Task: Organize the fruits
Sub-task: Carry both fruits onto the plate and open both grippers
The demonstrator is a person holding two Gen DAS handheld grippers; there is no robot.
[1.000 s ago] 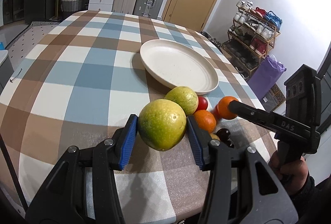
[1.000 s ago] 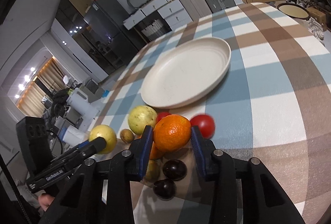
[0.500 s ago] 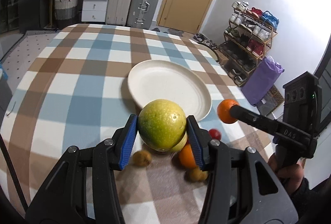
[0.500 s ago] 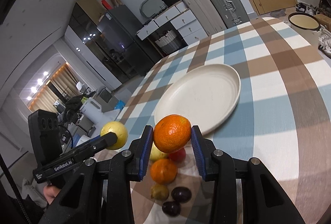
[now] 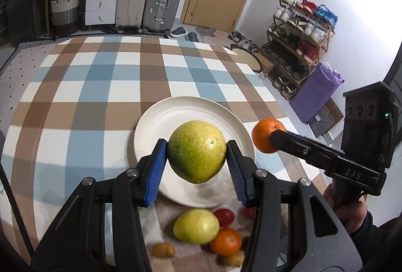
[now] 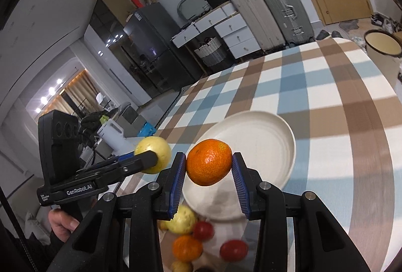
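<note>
Left wrist view: the left gripper (image 5: pixel 197 156), clamped on a green pear (image 5: pixel 196 154), has risen from the fruit pile (image 5: pixel 208 229) to above the plate (image 5: pixel 155 121).

Right wrist view: the right gripper (image 6: pixel 209 166), clamped on an orange (image 6: pixel 209 165), likewise now hangs over the plate's near edge. Both seem ready to set down.

We read "DAS" on the side of the right gripper (image 5: pixel 272 140) in the left wrist view, and "GenRobot.AI" on the side of the left gripper (image 6: pixel 150 159) in the right wrist view.
</note>
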